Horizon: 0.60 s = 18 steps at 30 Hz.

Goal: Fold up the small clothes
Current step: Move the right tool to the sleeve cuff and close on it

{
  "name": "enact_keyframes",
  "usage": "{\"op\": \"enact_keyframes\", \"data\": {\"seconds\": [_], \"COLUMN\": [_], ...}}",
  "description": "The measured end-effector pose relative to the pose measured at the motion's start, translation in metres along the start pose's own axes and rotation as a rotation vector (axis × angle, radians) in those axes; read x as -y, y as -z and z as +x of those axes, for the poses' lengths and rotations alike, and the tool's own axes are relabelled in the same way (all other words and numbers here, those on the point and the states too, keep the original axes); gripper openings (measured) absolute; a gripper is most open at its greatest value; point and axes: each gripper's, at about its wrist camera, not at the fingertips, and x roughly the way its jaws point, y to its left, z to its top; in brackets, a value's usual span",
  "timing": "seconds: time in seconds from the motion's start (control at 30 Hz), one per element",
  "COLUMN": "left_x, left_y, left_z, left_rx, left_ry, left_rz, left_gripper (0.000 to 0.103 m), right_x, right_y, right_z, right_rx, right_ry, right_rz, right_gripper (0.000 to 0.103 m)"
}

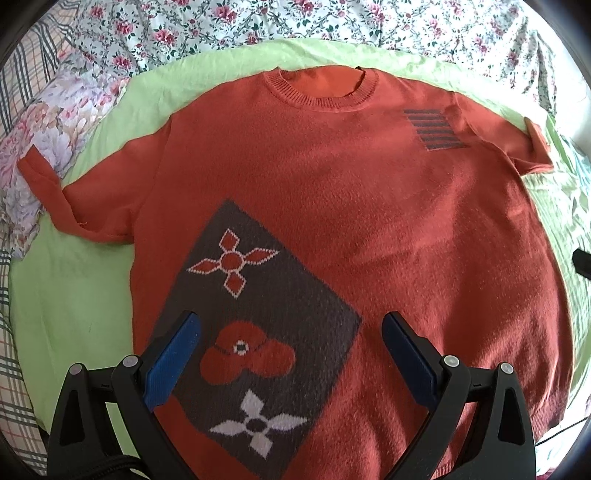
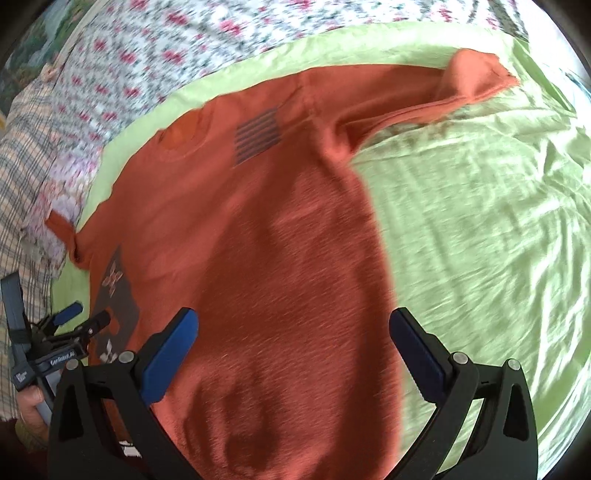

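An orange knit sweater [image 1: 332,184] lies flat, front up, on a light green sheet [image 1: 74,295]. It has a ribbed collar at the far side, a dark striped patch on the chest and a grey panel with flower shapes [image 1: 251,332]. My left gripper [image 1: 291,328] is open and empty above the grey panel near the hem. My right gripper [image 2: 293,325] is open and empty above the sweater's [image 2: 277,240] right side near the hem. The left gripper [image 2: 83,314] also shows at the left of the right wrist view. Both sleeves lie spread outward.
The green sheet [image 2: 480,221] spreads wide to the right of the sweater. Floral bedding [image 1: 258,22] lies beyond the collar, and a checked cloth [image 2: 22,166] with a pale floral fabric [image 1: 48,122] lies at the left.
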Motion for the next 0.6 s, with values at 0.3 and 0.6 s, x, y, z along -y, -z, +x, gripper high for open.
{"op": "enact_keyframes", "data": {"seconds": [0.3, 0.6], "left_x": [0.008, 0.035], "left_y": [-0.030, -0.063], "left_z": [0.013, 0.031], "left_rx": [-0.002, -0.031], "left_ry": [-0.010, -0.026], "left_rz": [-0.030, -0.037], "left_gripper": [0.099, 0.099], "right_x": [0.078, 0.182], "right_y": [-0.052, -0.136], "right_z": [-0.013, -0.018], "right_rx": [0.068, 0.153], "right_ry": [0.062, 0.137], "right_rz": [0.115, 0.253], "right_gripper": [0.103, 0.078]}}
